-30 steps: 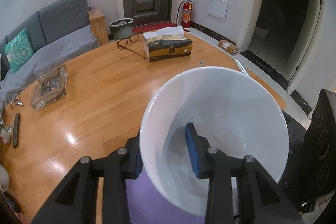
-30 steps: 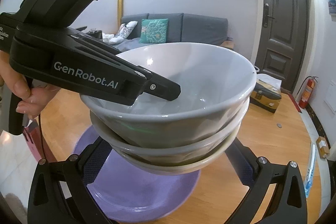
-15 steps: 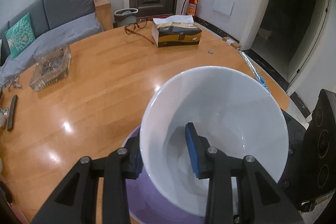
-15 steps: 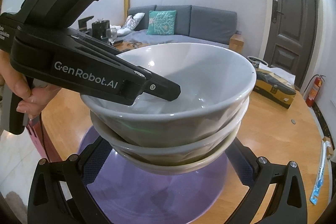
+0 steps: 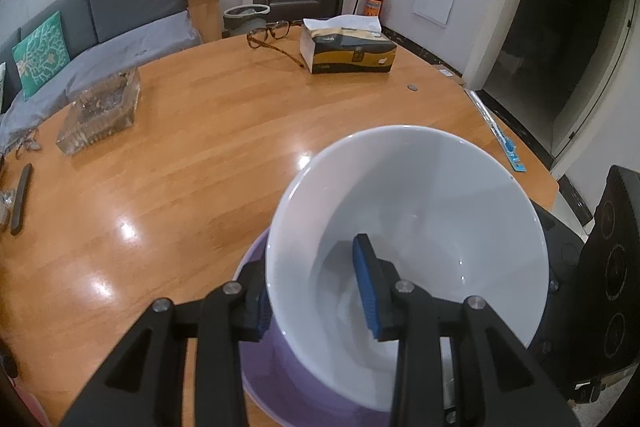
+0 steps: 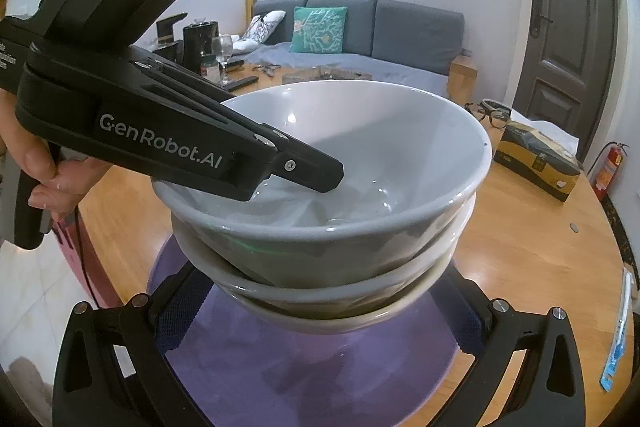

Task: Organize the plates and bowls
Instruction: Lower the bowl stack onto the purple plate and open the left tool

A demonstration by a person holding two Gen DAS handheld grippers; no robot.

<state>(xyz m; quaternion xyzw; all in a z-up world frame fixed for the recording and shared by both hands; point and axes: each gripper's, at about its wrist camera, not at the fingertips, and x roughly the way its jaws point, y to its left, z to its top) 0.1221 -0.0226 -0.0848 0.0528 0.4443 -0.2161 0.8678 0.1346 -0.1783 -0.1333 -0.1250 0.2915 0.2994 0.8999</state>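
White bowls (image 6: 332, 195), three nested, hang over the purple plate (image 6: 304, 359); whether the bottom one touches it I cannot tell. Left gripper (image 5: 318, 291) pinches the top bowl's (image 5: 412, 227) near wall, one blue pad (image 5: 366, 287) inside, the other outside. Right gripper (image 6: 320, 311) straddles the stack from below, jaws spread wide at either side of the lowest bowl, though pad contact is hidden. A hand (image 6: 44, 167) grips the left tool's handle. Plate sits near the edge of the round wooden table (image 5: 180, 155), with tissue box (image 5: 348, 51), glasses (image 5: 272, 35) and glass ashtray (image 5: 100, 111) well beyond.
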